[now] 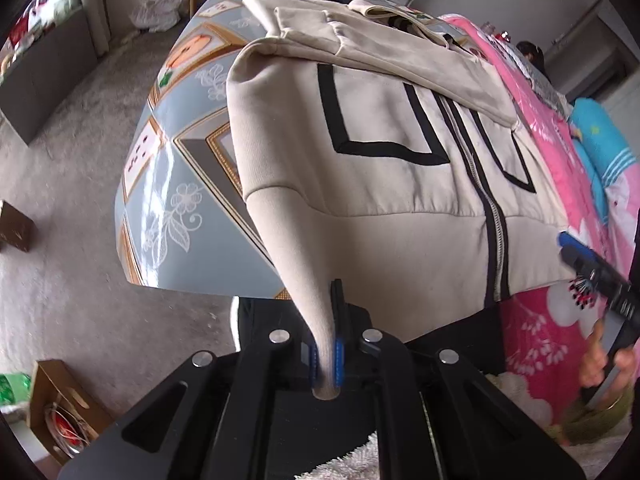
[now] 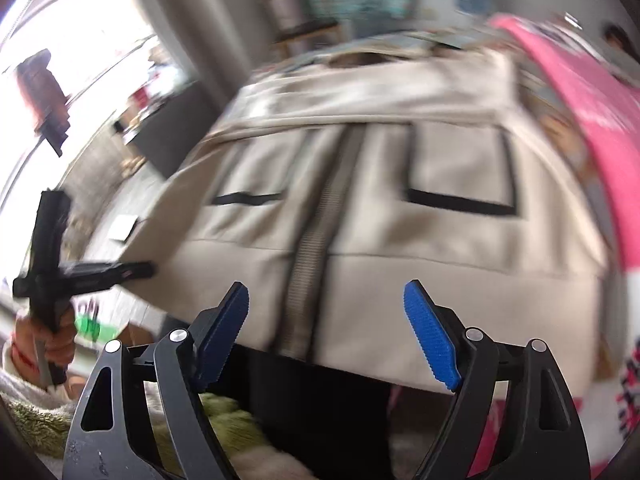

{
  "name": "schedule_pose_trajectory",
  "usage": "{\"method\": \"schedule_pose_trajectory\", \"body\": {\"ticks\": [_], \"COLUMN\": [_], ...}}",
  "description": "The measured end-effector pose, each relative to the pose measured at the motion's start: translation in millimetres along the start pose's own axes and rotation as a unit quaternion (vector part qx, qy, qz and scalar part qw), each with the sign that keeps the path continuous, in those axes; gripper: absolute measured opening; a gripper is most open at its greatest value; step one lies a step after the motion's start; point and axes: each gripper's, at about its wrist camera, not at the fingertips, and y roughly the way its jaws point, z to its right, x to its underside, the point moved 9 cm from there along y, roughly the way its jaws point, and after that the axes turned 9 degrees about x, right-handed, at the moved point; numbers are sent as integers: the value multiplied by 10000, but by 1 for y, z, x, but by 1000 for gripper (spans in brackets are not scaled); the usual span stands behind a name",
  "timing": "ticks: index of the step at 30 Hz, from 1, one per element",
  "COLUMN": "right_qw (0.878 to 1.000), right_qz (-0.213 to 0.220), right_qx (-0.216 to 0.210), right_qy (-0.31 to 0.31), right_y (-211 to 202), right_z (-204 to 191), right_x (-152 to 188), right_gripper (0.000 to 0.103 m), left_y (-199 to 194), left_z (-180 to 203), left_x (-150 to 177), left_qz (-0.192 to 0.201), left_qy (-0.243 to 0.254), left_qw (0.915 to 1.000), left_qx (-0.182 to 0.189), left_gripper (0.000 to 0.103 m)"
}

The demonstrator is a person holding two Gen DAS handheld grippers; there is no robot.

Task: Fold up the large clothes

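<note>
The right gripper (image 2: 326,334) hangs with its blue-padded jaws spread wide and nothing between them, just short of the hem of a beige zip-up jacket (image 2: 420,248). The jacket lies spread out, its zipper (image 2: 320,236) running up the middle between two black-trimmed pockets. At far left a hand (image 2: 48,340) grips the left gripper (image 2: 80,272). Pink fabric (image 2: 580,92) runs along the right.

The left gripper (image 1: 326,364) points steeply down, its blue pads pinched tight on a fold of cloth. The right gripper (image 2: 326,332) tilts downward with jaws spread wide and nothing between them; a hand (image 2: 48,344) grips the left handle.
</note>
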Motion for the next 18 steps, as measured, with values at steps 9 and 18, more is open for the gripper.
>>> {"method": "schedule_pose_trajectory", "body": {"ticks": [9, 18], "right_qw": [9909, 9913], "right_qz": [-56, -171], "right_qx": [865, 770], "right_qy": [1030, 1058], "right_y": [-16, -3], "right_z": [117, 129], "right_x": [20, 19], "right_gripper": [77, 73], "left_y": [4, 7], "left_z": [-1, 1], "left_x": [2, 2], "left_qz": [-38, -65], "left_qy": [-12, 39], "left_qw": [9998, 9990], "left_qx": [-216, -435], "left_gripper": [7, 7]}}
